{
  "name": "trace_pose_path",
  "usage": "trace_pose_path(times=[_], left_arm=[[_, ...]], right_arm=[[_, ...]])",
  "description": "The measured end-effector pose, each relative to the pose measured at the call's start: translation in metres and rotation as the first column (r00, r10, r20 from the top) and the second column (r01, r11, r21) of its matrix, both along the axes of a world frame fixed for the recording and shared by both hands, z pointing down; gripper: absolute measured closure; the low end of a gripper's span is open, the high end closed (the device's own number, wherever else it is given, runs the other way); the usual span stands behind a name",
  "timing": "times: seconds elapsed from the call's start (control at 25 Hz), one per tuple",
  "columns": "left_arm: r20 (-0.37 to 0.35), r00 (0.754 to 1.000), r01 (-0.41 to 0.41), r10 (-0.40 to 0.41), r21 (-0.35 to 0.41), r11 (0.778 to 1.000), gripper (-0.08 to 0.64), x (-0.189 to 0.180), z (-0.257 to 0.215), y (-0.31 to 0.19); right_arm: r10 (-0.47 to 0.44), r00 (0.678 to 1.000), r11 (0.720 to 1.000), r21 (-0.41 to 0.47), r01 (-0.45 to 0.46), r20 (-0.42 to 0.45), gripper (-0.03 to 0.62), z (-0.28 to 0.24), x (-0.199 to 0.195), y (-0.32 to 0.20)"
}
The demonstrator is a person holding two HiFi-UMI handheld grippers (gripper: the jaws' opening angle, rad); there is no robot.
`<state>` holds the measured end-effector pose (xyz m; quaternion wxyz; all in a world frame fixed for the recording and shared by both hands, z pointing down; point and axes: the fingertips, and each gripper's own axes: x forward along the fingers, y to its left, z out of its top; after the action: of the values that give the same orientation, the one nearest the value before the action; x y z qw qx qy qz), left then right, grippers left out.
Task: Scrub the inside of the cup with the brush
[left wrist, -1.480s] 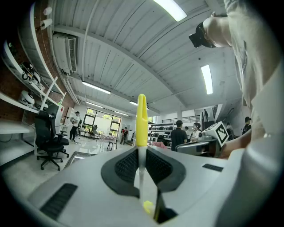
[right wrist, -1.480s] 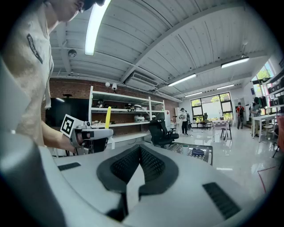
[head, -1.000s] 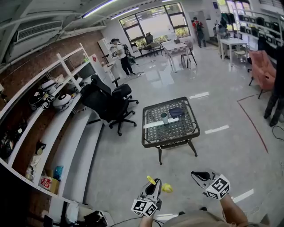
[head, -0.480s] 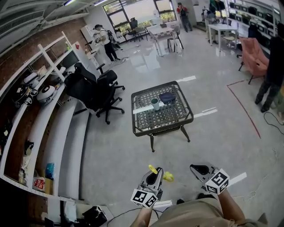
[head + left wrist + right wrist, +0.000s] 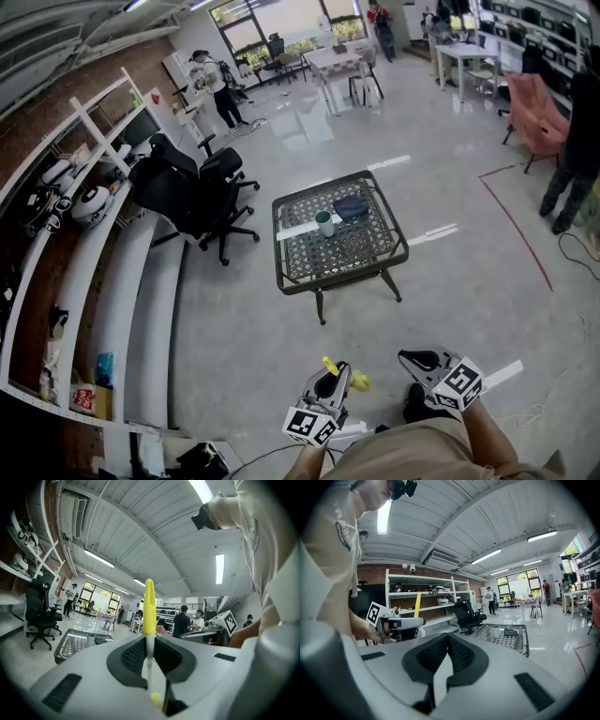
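Mesh table (image 5: 356, 251) nearer; left tongs (image 5: 335, 375) pinch slim, perhaps plastic, brush (image 5: 149, 606).

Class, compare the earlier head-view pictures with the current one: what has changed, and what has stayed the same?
The person has drawn slightly nearer the table, which now looks larger in the head view. Nothing was taken or let go: the left tongs stay shut on the yellow brush, the right tongs stay shut and empty, and the cup still stands on the table.
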<state>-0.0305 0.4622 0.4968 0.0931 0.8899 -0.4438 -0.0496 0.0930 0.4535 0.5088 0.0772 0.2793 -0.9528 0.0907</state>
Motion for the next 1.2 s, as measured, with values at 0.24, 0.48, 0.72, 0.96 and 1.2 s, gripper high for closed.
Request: trace_pose_path(times=[0.24, 0.48, 0.72, 0.96, 1.2], left_arm=[[0.037, 0.998, 0.054, -0.055, 0.048, 0.997, 0.517, 0.013, -0.023, -0.036], [0.043, 0.993, 0.104, -0.108, 0.075, 0.992, 0.517, 0.027, -0.034, -0.080], [0.020, 0.982, 0.188, -0.189, 0.044, 0.981, 0.517, 0.026, -0.032, -0.107], [0.040, 0.973, 0.225, -0.226, 0.043, 0.973, 0.517, 0.030, -0.034, -0.130], [0.048, 0.975, 0.216, -0.218, 0.037, 0.976, 0.517, 0.035, -0.032, -0.154]], right_arm=[[-0.012, 0.998, 0.995, 0.095, 0.019, -0.069, 0.575, -0.007, 0.019, -0.047], [-0.049, 0.997, 0.992, 0.112, 0.056, -0.064, 0.575, -0.009, 0.032, -0.098], [-0.084, 0.995, 0.990, 0.105, 0.089, -0.049, 0.575, -0.006, 0.038, -0.135], [-0.101, 0.994, 0.988, 0.114, 0.104, -0.030, 0.575, -0.012, 0.050, -0.163], [-0.096, 0.995, 0.990, 0.105, 0.099, -0.026, 0.575, -0.006, 0.048, -0.188]])
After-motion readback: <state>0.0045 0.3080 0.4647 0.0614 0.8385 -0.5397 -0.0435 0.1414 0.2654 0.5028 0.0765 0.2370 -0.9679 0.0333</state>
